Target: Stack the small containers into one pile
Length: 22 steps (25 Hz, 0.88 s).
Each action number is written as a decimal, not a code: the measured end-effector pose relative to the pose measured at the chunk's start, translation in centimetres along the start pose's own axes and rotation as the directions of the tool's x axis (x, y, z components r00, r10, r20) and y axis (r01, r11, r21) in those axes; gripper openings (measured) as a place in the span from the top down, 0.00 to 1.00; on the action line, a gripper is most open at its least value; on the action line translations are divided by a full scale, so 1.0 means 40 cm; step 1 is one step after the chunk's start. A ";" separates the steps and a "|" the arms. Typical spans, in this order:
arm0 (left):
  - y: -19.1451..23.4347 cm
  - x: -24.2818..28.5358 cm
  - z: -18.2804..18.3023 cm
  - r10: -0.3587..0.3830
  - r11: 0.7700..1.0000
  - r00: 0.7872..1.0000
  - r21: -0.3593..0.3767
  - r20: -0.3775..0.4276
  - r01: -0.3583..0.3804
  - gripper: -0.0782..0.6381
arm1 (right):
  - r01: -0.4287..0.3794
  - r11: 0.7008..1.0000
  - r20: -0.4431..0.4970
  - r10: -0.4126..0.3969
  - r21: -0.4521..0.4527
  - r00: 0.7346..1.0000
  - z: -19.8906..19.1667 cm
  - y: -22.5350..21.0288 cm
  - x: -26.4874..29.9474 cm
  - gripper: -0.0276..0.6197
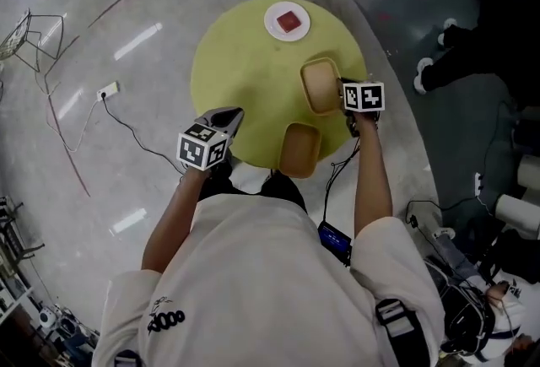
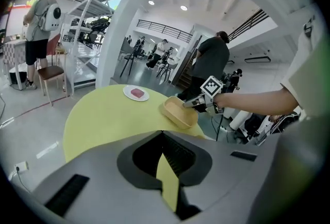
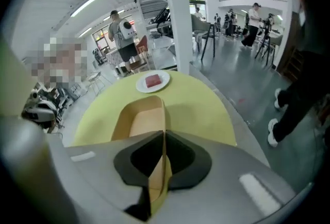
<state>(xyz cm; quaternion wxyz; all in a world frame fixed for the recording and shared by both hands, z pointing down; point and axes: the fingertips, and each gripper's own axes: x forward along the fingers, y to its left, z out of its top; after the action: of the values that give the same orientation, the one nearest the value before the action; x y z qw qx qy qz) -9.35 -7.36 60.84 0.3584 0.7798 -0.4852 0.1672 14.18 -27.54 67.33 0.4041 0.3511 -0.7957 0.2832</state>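
A tan container (image 1: 321, 85) lies at the right side of the round yellow table (image 1: 245, 70). My right gripper (image 1: 342, 92) is shut on its right-hand wall. In the right gripper view the thin wall (image 3: 164, 115) runs straight into the closed jaws of that gripper (image 3: 164, 134). From the left gripper view the container (image 2: 179, 111) looks tilted, with the right gripper (image 2: 192, 103) at its rim. A second tan container (image 1: 300, 148) sits at the table's near edge. My left gripper (image 1: 231, 116) hangs over the table's left edge, shut and empty (image 2: 163, 134).
A white plate (image 1: 287, 21) with a red block sits at the table's far side. On the floor to the left are a socket strip (image 1: 108, 90) and its cable. A person in dark clothes (image 1: 472, 53) is close on the right. Other people and chairs stand farther off.
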 end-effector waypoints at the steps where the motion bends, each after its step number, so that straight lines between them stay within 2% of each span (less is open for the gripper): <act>1: 0.002 0.003 0.013 -0.016 1.000 1.000 0.012 -0.002 0.016 0.88 | 0.000 0.999 0.022 -0.001 0.048 1.000 -0.003 0.005 -0.021 0.92; 5: -0.014 0.020 0.064 -0.093 0.993 0.995 0.067 -0.022 0.094 0.88 | -0.005 0.975 0.096 -0.017 0.221 0.995 -0.030 0.013 -0.113 0.92; 10: -0.025 0.055 0.104 -0.166 0.976 0.984 0.134 -0.058 0.172 0.88 | -0.034 0.922 0.184 -0.040 0.385 0.982 -0.081 0.043 -0.209 0.92; 14: -0.056 0.075 0.101 -0.219 0.963 0.972 0.145 -0.081 0.229 0.88 | -0.046 0.877 0.205 -0.060 0.478 0.977 -0.187 0.094 -0.274 0.92; 18: -0.087 0.105 0.105 -0.251 0.955 0.964 0.142 -0.092 0.262 0.88 | -0.092 0.815 0.234 -0.054 0.572 0.971 -0.271 0.144 -0.298 0.92; 22: -0.124 0.128 0.104 -0.277 0.949 0.956 0.128 -0.095 0.288 0.88 | -0.100 0.787 0.219 -0.045 0.609 0.975 -0.345 0.203 -0.294 0.92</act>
<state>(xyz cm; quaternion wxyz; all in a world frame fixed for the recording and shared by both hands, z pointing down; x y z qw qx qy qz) -2.94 -12.28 59.13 0.3410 0.8576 -0.3417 0.1772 18.96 -8.71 63.15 0.1720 0.4812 -0.7049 0.4919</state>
